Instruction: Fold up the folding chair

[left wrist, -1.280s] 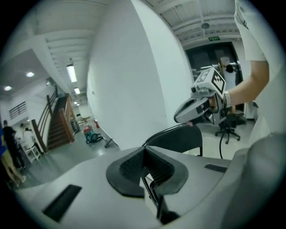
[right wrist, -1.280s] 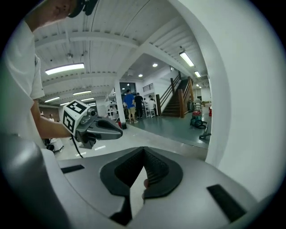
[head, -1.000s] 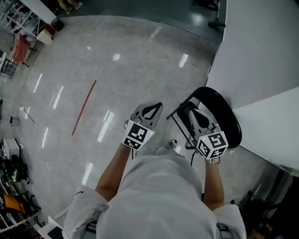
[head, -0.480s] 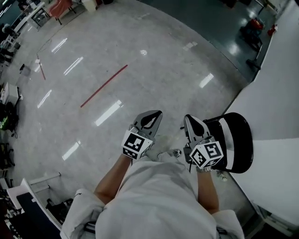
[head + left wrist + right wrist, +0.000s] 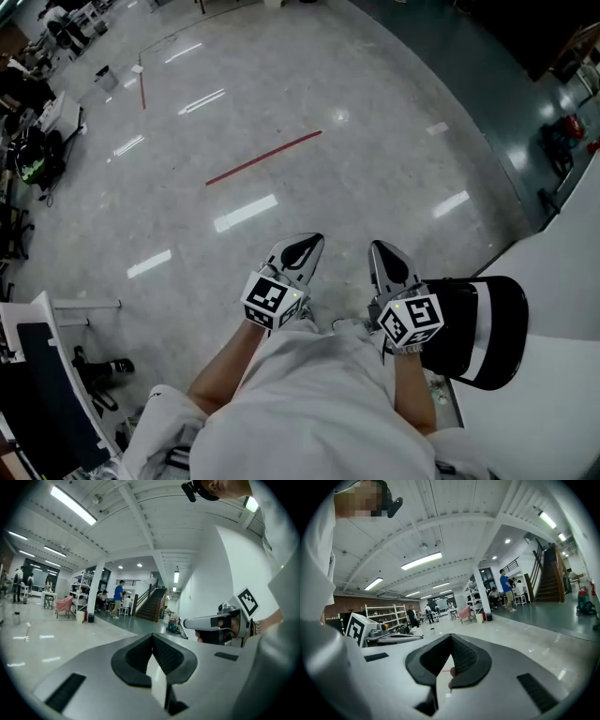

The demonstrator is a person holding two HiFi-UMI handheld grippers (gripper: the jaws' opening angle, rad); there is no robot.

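Left tongs (image 5: 307,246) and right tongs (image 5: 382,253) pressed together, empty. Lower right, the folding chair (image 5: 489,323) sits ungripped just beside the right tongs; a stray swing could topple it.

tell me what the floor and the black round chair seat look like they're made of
Floor: pale grey speckled stone or terrazzo, polished, since it mirrors bright bars of light. Black round chair seat: probably vinyl or moulded plastic, glossy, going by the pale band across it that looks like a reflection.
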